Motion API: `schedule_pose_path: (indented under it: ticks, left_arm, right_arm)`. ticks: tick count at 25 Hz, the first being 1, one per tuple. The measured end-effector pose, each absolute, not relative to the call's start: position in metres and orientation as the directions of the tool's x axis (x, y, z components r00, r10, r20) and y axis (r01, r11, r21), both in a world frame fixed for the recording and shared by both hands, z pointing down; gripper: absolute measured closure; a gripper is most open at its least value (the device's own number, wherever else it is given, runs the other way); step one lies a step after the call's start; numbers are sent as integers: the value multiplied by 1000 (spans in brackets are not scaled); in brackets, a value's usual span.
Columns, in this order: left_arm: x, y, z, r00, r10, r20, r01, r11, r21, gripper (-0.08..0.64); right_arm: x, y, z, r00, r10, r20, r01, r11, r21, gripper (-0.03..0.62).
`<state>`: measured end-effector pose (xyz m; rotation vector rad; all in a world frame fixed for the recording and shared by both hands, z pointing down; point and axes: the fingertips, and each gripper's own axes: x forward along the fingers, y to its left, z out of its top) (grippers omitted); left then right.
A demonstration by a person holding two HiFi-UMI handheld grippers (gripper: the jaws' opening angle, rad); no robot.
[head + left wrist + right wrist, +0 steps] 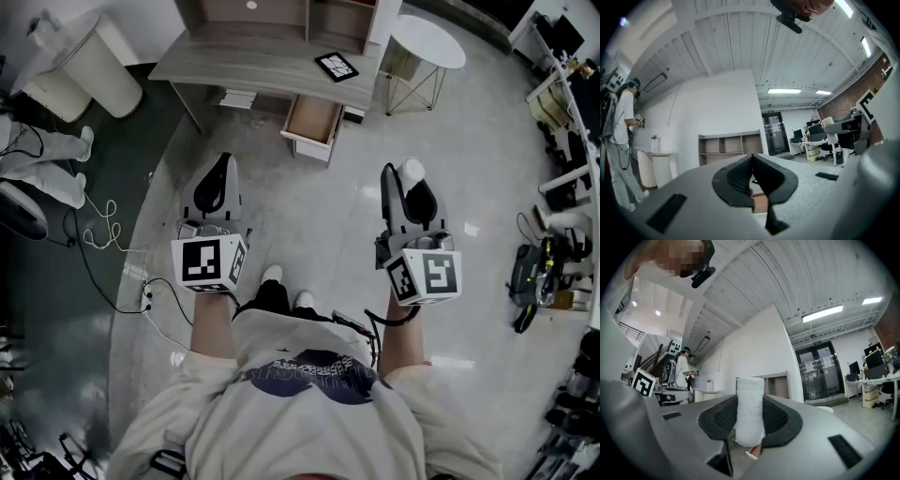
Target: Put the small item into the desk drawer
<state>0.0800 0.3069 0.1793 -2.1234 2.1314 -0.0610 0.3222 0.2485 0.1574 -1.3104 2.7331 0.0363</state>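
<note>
The grey desk (253,58) stands ahead of me with its wooden drawer (314,120) pulled open toward the floor. My right gripper (411,172) is shut on a small white roll (750,411), which stands upright between the dark pads (780,420); the roll also shows white at the jaw tips (412,168). My left gripper (223,161) is shut with nothing in it, its pads (736,180) meeting at the tip. Both grippers hang over the floor, well short of the drawer.
A dark tablet-like item (336,66) lies on the desk. A round white side table (427,42) stands right of the desk, a pale bin (98,64) to its left. Cables (103,232) trail on the floor at left, and equipment (539,277) crowds the right. A person (621,140) stands far left.
</note>
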Motion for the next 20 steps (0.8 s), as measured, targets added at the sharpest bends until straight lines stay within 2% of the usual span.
schedule_pose_path:
  ticks: [8,20]
  left_arm:
    - [48,265,191,-8,-998,-65,-993,16,-116,551]
    - [-18,137,184,96,-992,-79,-990,-87,-114,551]
  right_arm:
    - [294,211,176,-622,-778,-84,-779,626,-27,466]
    - [232,116,184,-549,-834,-54,-835,550,-19,466]
